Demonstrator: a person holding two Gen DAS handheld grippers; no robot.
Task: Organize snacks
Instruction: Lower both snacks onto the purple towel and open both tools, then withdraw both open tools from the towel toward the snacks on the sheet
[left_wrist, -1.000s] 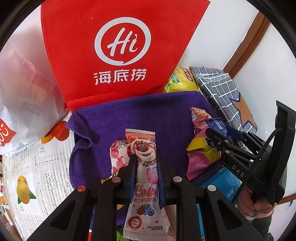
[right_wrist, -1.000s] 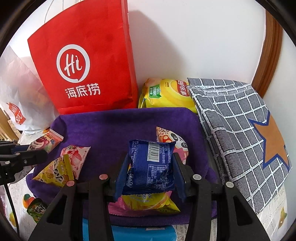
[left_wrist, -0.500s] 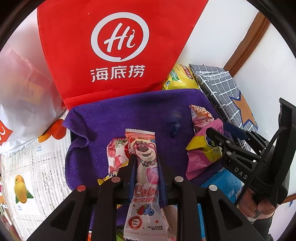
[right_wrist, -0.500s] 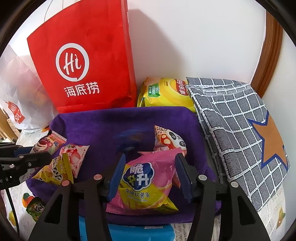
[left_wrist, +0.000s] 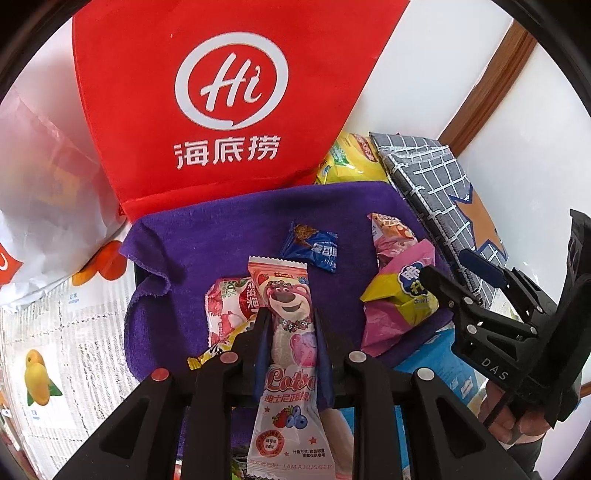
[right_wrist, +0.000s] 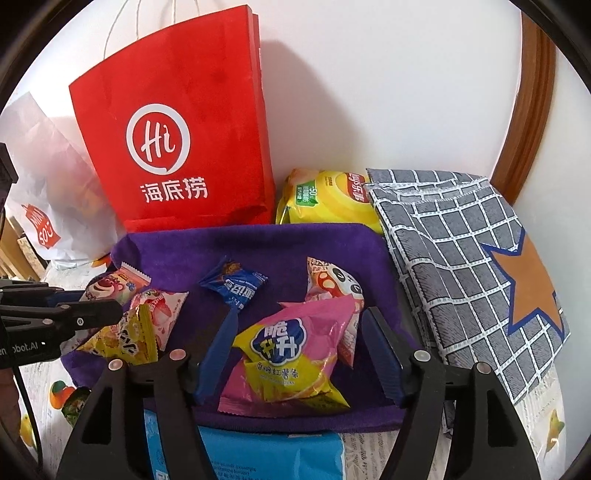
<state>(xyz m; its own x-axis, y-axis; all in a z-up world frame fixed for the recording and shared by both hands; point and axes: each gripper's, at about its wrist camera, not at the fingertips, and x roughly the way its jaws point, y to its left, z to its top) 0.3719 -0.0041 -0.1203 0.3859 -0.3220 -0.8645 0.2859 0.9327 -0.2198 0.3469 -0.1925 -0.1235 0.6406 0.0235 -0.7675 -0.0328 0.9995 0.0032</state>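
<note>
- Snacks lie scattered on a purple towel (right_wrist: 258, 243), with a red Haidilao paper bag (right_wrist: 177, 122) standing behind it against the wall.
- Far left, the left gripper (left_wrist: 288, 332) pinches a long pink Lotso bear candy wrapper (left_wrist: 290, 354) between its fingers, the wrapper's top poking out past the tips.
- Just beside it rest a strawberry gummy packet (right_wrist: 162, 310) and a yellow packet (right_wrist: 125, 339).
- Mid-towel sits a small blue Oreo packet (right_wrist: 236, 288), apart from both grippers.
- Right of that, the right gripper (right_wrist: 299, 350) has its fingers spread wide, with a pink-and-yellow sweet potato chip bag (right_wrist: 291, 354) lying loose between them.
- A panda-print packet (right_wrist: 332, 280) sits just behind the chip bag.
</note>
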